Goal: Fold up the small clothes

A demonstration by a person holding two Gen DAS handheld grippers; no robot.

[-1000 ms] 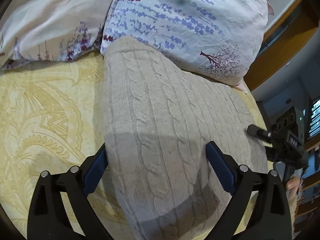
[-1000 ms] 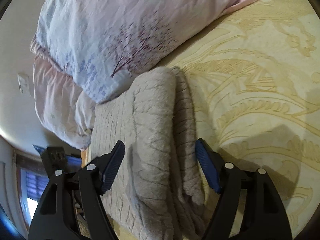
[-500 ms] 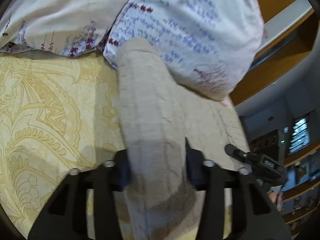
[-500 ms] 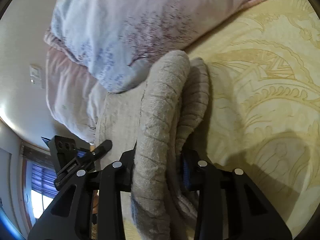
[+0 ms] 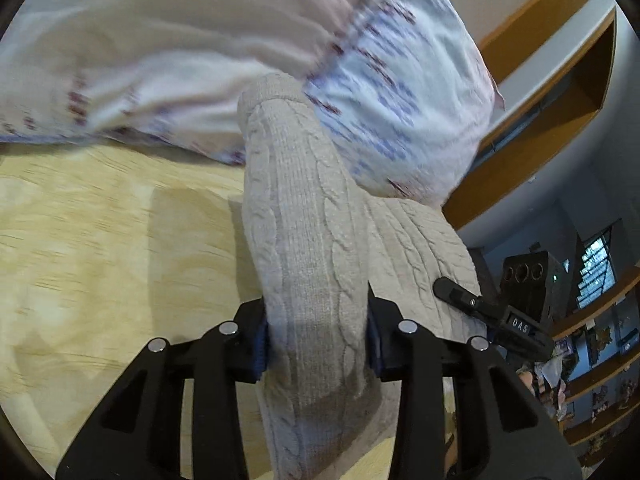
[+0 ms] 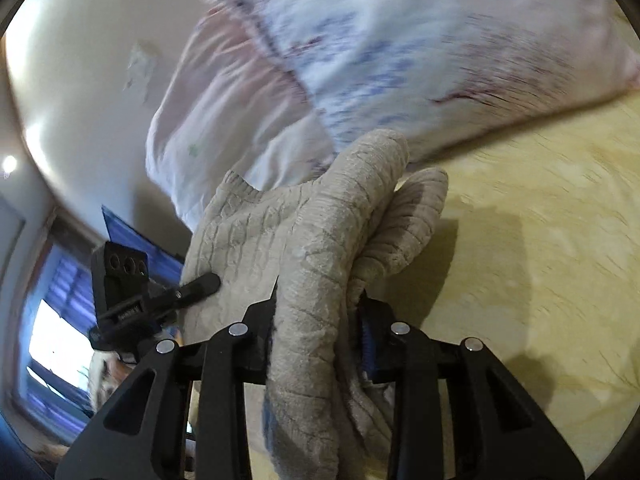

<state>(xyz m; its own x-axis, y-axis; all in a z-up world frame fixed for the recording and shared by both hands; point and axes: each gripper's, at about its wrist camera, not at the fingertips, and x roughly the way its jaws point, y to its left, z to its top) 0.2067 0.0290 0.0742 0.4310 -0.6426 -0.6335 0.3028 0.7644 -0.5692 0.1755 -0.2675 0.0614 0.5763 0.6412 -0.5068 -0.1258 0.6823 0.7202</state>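
Note:
A beige cable-knit sweater [image 5: 296,208] lies on a yellow patterned bedspread [image 5: 100,240]. My left gripper [image 5: 316,320] is shut on a bunched fold at one side of it, and the knit is lifted into a ridge that runs toward the pillows. In the right wrist view the same sweater [image 6: 280,232] is pinched at its other side by my right gripper [image 6: 316,308]. Its jaws are still closing, with the thick rolled fabric pressed between the blue pads. Each view shows the other gripper's black finger [image 5: 456,294] [image 6: 200,284] against the knit.
Floral pillows [image 5: 400,80] [image 6: 400,40] rest against the sweater's far end. Wooden shelving [image 5: 560,80] stands past the bed's edge on the right. A bright window [image 6: 52,340] and a white wall show at the left of the right wrist view.
Both grippers were open over the flat sweater a second ago. They have since shut on its sides, lifted it off the bedspread and carried it toward the pillows.

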